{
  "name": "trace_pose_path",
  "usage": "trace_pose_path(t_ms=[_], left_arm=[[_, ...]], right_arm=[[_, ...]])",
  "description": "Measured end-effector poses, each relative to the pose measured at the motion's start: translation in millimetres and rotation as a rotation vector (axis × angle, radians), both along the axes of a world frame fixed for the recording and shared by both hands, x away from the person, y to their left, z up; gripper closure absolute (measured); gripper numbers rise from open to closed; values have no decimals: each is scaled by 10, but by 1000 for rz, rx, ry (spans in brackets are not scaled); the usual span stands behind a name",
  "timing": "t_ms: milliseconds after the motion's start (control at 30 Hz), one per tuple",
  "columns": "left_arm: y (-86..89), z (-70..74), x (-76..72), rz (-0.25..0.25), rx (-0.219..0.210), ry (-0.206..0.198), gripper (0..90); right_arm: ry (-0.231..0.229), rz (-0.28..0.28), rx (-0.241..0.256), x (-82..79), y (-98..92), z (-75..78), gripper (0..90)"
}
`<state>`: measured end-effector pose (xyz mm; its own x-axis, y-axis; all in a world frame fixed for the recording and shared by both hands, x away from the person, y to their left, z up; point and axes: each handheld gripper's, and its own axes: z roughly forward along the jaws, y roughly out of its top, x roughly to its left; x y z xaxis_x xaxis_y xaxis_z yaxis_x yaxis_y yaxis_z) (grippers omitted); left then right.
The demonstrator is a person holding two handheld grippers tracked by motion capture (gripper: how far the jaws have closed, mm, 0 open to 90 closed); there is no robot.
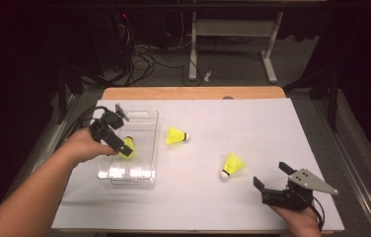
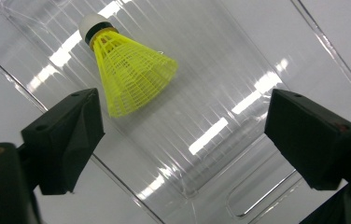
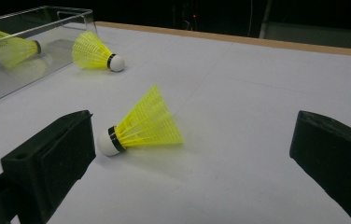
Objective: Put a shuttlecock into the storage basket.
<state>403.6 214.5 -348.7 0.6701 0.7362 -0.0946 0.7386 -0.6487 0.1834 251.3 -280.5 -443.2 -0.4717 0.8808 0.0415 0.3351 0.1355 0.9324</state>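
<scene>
Below the left gripper [image 2: 183, 140], jaws released wide, a yellow shuttlecock [image 2: 129, 70] lies in the clear bin [image 2: 267, 60]. Ahead of the empty, spread right gripper [image 3: 192, 158], its own view reveals a nearer shuttlecock's [image 3: 141, 126] cork facing it.

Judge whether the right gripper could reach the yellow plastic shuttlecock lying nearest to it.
Probably yes: the right gripper is open, the yellow plastic shuttlecock lies just ahead, nothing between.
</scene>
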Motion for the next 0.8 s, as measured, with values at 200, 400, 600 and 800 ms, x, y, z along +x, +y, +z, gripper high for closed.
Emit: trace_pose_path(t_ms=[200,400,600,800], left_arm=[[-75,35,-32,-19,1,5,39],[-165,37,-70,-46,16,-5,2],[-265,80,-121,-61,2,-5,2],[-368,132,-197,-82,-9,-6,7]], right_arm=[[-2,1,-1,-2,-1,5,5],[-6,-4,-2,-5,-11,13,5],[-7,-3,-4,-3,-8,14,5],[-10,-1,-10,1,6,18,5]])
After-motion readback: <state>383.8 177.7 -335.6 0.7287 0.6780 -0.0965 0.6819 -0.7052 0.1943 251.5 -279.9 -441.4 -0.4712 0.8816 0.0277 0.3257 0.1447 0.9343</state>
